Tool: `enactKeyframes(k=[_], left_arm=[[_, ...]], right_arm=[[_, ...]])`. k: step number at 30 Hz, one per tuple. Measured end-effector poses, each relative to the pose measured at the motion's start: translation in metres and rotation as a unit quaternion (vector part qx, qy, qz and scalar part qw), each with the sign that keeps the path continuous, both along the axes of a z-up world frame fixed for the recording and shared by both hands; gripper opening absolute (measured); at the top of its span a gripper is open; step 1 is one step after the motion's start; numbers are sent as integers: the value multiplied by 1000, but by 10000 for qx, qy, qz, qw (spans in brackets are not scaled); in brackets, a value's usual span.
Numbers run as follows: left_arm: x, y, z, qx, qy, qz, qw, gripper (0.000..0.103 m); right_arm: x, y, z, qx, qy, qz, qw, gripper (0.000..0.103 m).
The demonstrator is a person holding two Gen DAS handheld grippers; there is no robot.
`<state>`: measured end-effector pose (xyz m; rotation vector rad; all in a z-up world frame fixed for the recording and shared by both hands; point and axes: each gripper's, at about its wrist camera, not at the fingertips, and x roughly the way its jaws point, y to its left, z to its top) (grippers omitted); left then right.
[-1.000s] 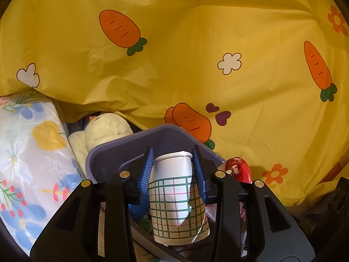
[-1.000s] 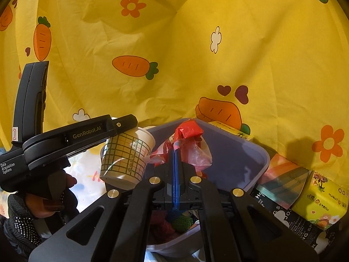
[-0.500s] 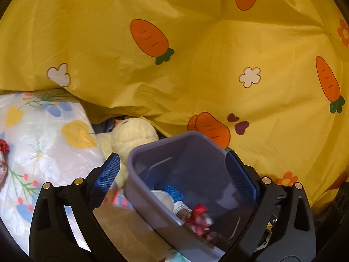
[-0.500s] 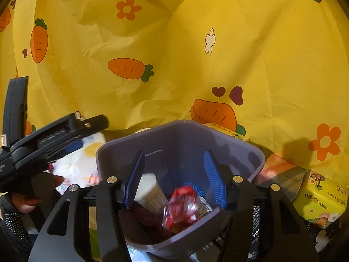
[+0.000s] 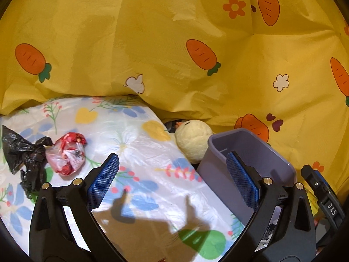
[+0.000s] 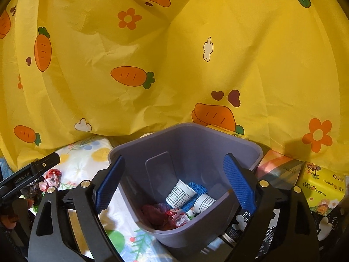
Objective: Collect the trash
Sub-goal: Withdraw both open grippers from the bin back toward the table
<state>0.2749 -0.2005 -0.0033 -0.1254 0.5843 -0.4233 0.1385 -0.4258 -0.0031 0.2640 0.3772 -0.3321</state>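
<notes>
A: Since the left claw (image 5: 172, 181) is wide open and holds nothing, where should it go?

B: To the red wrapper (image 5: 66, 152) on the flowery desk (image 5: 130, 135), beside the black bag (image 5: 21, 150). Come down over it, then squeeze.

A: And the right claw (image 6: 174, 183)?

B: Wide open, empty, over the purple bin (image 6: 135, 150) with the cups (image 6: 181, 193).

A: Anything hard to see?

B: The bin's bottom is partly hidden. The black bag's edge is cut off.

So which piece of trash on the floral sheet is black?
The crumpled black bag, leftmost on the floral sheet; the wrapper touching its right side is red and white.
</notes>
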Motion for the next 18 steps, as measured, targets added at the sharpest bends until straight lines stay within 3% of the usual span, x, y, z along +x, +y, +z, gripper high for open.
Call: enactKeyframes(k=[10,18], left_arm=[[-36,63,6,265,-235,603,9976,97],[-51,120,-3,568,-288,1310,9893,97]], right_arm=[[-7,44,8,-110,-14,303,9995,89],[6,92,3,-175,115,844,9962,89]])
